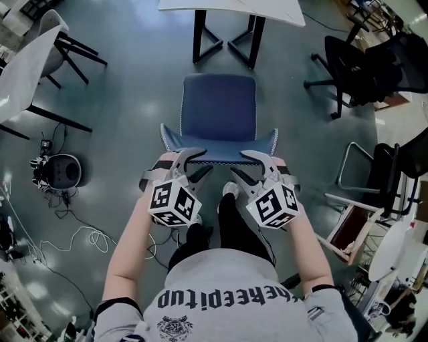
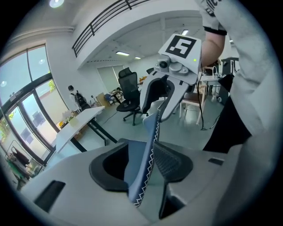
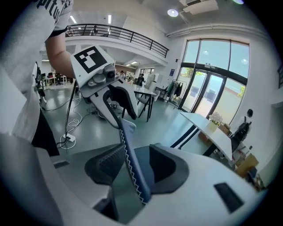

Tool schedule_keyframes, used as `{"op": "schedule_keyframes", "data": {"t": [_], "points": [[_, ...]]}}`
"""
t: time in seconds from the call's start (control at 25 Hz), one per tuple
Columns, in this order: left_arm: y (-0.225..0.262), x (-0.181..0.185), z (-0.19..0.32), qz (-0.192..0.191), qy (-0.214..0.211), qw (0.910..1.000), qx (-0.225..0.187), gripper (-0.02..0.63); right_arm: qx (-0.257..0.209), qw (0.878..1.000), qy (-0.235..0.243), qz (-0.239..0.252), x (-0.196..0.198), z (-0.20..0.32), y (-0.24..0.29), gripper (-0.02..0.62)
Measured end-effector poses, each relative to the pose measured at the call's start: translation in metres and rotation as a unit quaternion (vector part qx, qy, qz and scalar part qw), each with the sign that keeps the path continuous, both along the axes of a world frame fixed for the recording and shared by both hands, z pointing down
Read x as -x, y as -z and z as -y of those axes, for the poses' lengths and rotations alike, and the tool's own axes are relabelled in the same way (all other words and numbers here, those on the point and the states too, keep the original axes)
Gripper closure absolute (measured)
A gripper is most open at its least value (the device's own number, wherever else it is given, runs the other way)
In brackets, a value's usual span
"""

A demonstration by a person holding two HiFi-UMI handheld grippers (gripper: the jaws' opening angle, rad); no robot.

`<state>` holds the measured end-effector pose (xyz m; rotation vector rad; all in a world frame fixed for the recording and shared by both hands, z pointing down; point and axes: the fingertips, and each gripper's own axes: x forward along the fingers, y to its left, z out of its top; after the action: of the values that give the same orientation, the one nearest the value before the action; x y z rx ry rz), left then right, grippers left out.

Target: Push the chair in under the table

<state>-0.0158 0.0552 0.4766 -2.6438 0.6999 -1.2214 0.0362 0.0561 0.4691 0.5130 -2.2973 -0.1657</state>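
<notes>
A blue chair (image 1: 219, 107) stands on the grey floor, its seat facing a white table (image 1: 231, 10) at the top of the head view. Its backrest's top edge (image 1: 219, 152) has white zigzag stitching. My left gripper (image 1: 200, 163) straddles that edge near the left corner, my right gripper (image 1: 239, 165) near the right corner. In the left gripper view the backrest (image 2: 148, 141) runs between the spread jaws of the left gripper (image 2: 141, 161). The right gripper view shows the same: the fabric edge (image 3: 128, 148) passes through the right gripper (image 3: 132, 165), whose jaws stand wide apart.
Black office chairs (image 1: 354, 67) stand at the right, with a folded frame and a metal chair (image 1: 358, 220) below them. Another white table (image 1: 23, 63) sits at the left. A round device with cables (image 1: 60, 170) lies on the floor at my left. My feet (image 1: 229, 190) are just behind the chair.
</notes>
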Motion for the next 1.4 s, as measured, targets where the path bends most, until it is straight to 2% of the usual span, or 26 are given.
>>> {"op": "schedule_keyframes", "data": {"t": [0.32, 0.52, 0.6, 0.72, 1.0, 1.4], "points": [[-0.030, 0.006, 0.001, 0.059, -0.011, 0.9981, 0.014, 0.416, 0.017, 0.999, 0.020, -0.043, -0.004, 0.001, -0.034, 0.407], [-0.049, 0.003, 0.001, 0.057, 0.001, 0.9976, 0.039, 0.419, 0.023, 0.998, 0.018, -0.063, -0.008, 0.001, -0.050, 0.410], [-0.052, 0.002, 0.003, 0.061, 0.008, 0.9975, 0.034, 0.441, 0.016, 0.997, 0.015, -0.068, -0.009, 0.003, -0.051, 0.443], [-0.053, 0.003, 0.006, 0.062, 0.016, 0.9972, 0.039, 0.444, 0.014, 0.997, 0.016, -0.076, -0.008, 0.005, -0.052, 0.459], [-0.053, 0.002, 0.006, 0.078, -0.002, 0.9967, 0.020, 0.473, -0.011, 0.996, 0.022, -0.086, -0.008, 0.006, -0.052, 0.480], [-0.051, -0.009, 0.017, 0.085, -0.037, 0.9954, 0.023, 0.500, -0.014, 0.997, 0.023, -0.079, -0.016, 0.018, -0.048, 0.485]]}}
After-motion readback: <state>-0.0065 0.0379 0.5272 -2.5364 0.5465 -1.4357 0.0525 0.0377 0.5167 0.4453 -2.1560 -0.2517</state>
